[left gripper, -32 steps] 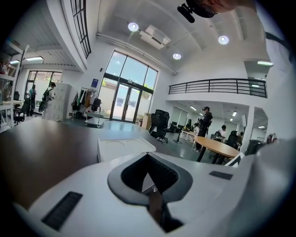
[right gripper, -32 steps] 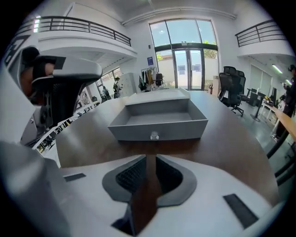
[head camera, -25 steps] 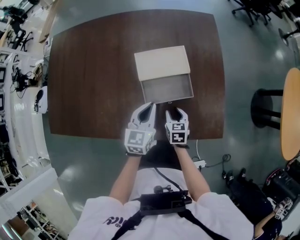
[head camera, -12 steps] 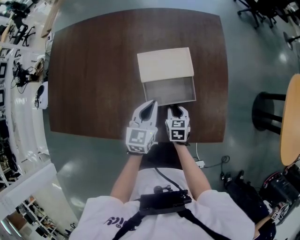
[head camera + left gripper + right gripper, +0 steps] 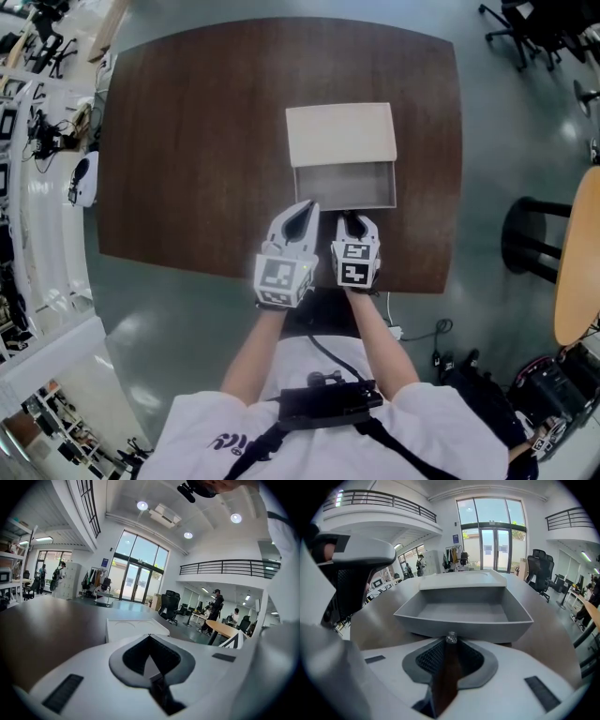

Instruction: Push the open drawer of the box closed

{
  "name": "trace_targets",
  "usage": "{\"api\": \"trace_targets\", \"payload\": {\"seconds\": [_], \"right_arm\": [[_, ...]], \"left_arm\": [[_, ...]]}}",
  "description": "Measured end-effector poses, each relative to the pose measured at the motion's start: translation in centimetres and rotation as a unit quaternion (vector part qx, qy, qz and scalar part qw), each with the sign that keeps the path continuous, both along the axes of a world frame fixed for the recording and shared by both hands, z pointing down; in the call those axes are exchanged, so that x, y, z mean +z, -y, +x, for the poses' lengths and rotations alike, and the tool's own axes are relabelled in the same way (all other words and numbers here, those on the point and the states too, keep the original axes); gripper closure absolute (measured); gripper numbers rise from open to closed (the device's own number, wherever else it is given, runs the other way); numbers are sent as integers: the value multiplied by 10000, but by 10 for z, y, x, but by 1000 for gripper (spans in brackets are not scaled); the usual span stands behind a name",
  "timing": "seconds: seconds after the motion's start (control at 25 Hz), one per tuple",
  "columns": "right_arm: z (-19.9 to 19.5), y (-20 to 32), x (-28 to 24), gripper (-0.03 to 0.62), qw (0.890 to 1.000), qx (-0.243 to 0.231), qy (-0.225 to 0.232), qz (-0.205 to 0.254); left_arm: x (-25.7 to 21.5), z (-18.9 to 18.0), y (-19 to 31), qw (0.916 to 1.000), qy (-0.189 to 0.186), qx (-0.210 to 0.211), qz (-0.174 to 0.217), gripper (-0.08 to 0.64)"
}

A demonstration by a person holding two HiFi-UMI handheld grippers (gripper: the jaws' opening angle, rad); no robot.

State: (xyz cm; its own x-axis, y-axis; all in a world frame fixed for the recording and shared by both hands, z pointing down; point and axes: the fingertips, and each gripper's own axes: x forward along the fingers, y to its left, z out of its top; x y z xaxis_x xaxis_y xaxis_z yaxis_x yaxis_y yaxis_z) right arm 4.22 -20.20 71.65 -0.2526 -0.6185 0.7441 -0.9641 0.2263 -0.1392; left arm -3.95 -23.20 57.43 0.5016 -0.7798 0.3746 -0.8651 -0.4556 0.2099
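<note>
The open grey drawer (image 5: 343, 185) of the cream box (image 5: 340, 134) stands fully out on the brown tabletop (image 5: 187, 141), unpushed. The right gripper (image 5: 451, 643), jaws just closing, pinches its small metal knob (image 5: 451, 637). The left gripper (image 5: 302, 208) waits beside it, jaws together.

A dark wooden table (image 5: 187, 141) stands near a black stool (image 5: 530, 239) and office chairs (image 5: 534, 33).

Box (image 5: 133, 627) (lower part) behind left tool (image 5: 149, 635)
</note>
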Motion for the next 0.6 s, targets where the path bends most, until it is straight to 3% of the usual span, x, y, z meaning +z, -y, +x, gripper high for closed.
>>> {"api": "trace_targets", "payload": {"seconds": [0.6], "right_arm": [[0, 71, -10, 512, 9997, -28, -9, 233]], "left_arm": [[11, -23, 30, 9995, 87, -275, -115, 551]]}}
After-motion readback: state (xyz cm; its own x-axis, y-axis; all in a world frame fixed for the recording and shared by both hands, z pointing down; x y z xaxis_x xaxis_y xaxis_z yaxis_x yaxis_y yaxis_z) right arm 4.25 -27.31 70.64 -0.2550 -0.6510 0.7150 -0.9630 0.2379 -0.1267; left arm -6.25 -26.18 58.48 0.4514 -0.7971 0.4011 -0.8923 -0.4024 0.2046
